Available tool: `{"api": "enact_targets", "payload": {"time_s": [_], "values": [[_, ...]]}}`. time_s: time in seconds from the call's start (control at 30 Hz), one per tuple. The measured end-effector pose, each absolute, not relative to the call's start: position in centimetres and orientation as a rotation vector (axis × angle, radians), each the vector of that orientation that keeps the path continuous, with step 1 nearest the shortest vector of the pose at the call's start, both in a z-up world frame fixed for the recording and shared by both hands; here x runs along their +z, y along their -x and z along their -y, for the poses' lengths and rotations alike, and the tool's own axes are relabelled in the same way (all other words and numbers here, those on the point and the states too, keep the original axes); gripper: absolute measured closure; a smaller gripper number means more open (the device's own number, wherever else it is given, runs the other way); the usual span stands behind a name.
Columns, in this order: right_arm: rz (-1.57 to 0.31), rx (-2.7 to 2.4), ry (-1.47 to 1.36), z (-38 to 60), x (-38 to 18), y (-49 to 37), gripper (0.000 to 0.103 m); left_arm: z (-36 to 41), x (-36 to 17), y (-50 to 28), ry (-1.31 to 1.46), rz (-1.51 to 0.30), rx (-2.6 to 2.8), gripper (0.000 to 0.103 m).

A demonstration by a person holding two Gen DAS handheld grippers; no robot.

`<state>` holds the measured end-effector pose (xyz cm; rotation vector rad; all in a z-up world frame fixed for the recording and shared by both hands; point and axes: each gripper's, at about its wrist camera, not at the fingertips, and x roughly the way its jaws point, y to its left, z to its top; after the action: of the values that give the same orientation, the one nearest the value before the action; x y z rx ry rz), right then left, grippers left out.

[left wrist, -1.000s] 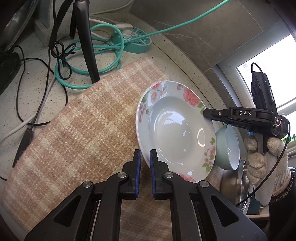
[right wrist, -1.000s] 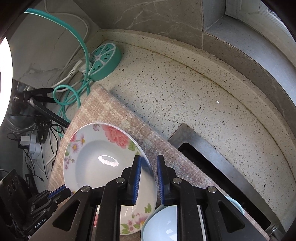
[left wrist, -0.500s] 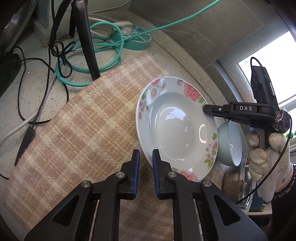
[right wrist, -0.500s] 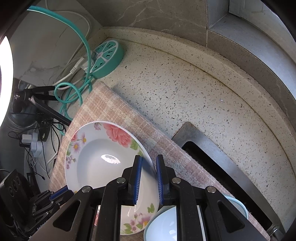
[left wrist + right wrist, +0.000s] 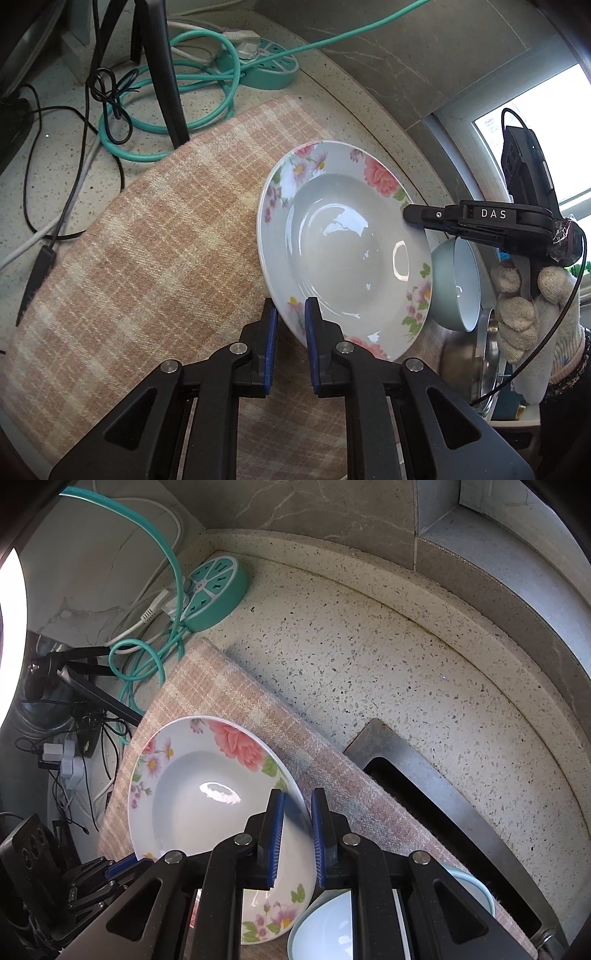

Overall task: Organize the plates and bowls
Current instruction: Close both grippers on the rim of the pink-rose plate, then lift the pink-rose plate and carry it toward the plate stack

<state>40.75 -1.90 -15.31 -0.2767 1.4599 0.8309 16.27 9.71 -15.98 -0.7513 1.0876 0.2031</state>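
Floral plate (image 5: 343, 251) beside teal bowl (image 5: 456, 284)

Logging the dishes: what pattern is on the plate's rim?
Pink and purple flowers with green leaves on white, on the plate; clearest in the left wrist view.

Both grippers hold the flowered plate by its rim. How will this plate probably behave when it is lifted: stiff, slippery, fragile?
The flowered plate looks like glazed ceramic, so probably stiff and breakable. Its glossy highlights suggest a slick surface that may slide between the fingers. It already sits tilted against the pale blue bowl, so it could swing if one grip loosens.
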Motion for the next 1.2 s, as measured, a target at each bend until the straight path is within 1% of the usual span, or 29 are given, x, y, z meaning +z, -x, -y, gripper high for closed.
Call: {"api": "enact_targets", "payload": {"time_s": [0.23, 0.3, 0.8, 1.2], "values": [[-1.464, 0.843, 0.276, 1.9, -15.4, -40.9, 0.09, -10.8, -15.5, -15.9, 0.755, -1.073, 0.229, 0.09], [-1.463, 0.84, 0.275, 1.9, -15.4, -40.9, 0.09, -10.6, -15.3, -16.0, 0.726, -1.076, 0.227, 0.092], [-1.467, 0.846, 0.276, 1.7, -15.4, -40.7, 0.09, -11.3, -14.6, -15.5, 0.7, -1.063, 0.269, 0.092], [-1.482, 0.846, 0.255, 1.0, -15.2, -38.0, 0.09, -13.1, -14.3, -13.3, 0.693, -1.058, 0.274, 0.092]]}}
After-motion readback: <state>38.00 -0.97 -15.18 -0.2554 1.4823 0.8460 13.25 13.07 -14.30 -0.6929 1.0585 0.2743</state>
